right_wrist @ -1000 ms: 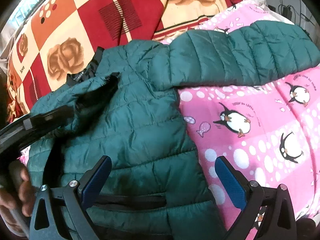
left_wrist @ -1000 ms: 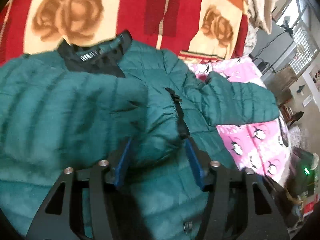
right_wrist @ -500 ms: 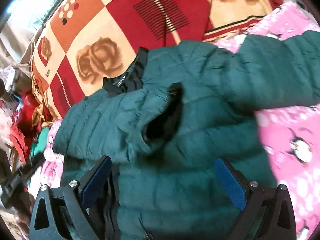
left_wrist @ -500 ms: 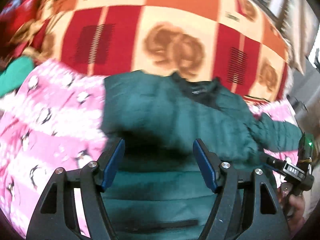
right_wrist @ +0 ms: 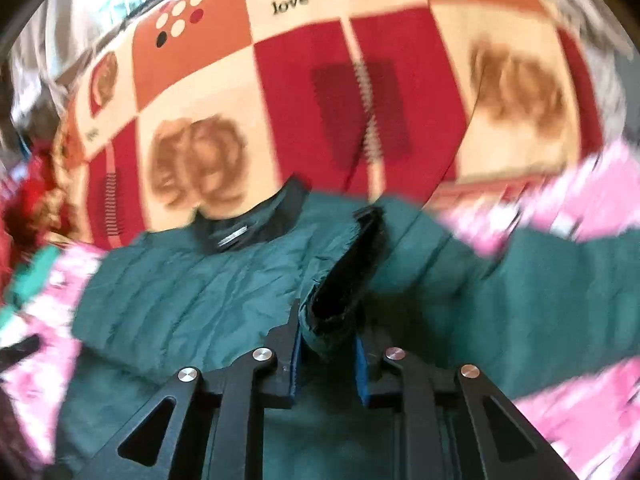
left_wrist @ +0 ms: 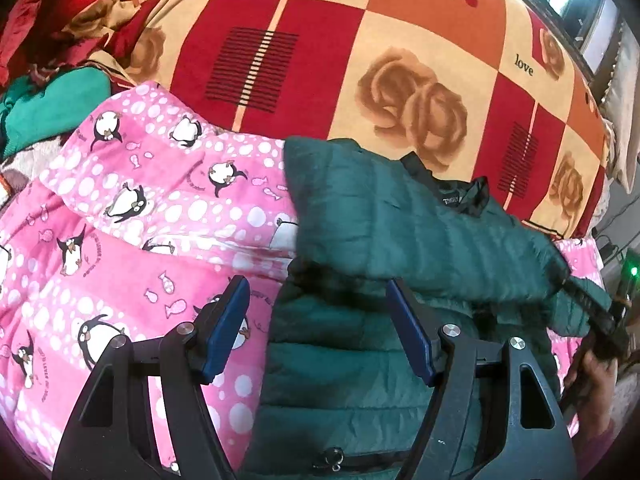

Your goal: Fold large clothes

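Observation:
A dark green puffer jacket (left_wrist: 360,360) lies on the bed, black collar (left_wrist: 452,196) at the far side. One sleeve (left_wrist: 400,232) is folded across its chest. My left gripper (left_wrist: 316,320) hovers open over the jacket's left edge, nothing between its blue pads (left_wrist: 224,328). In the blurred right wrist view my right gripper (right_wrist: 328,344) is closing, its pads pressing on the black-lined cuff (right_wrist: 344,272) of that sleeve, near the collar (right_wrist: 248,224). The left wrist view shows the right gripper (left_wrist: 572,288) at the sleeve's end, a hand (left_wrist: 592,380) holding it.
The jacket rests on a pink penguin blanket (left_wrist: 120,240). Beyond it lies a red, orange and cream chequered blanket (left_wrist: 360,60) with roses. A heap of red and teal clothes (left_wrist: 48,108) sits at the far left.
My left gripper let go of the sleeve end, opened and swung left over the jacket's edge. My right gripper moved in over the jacket and closed from wide open onto the cuff.

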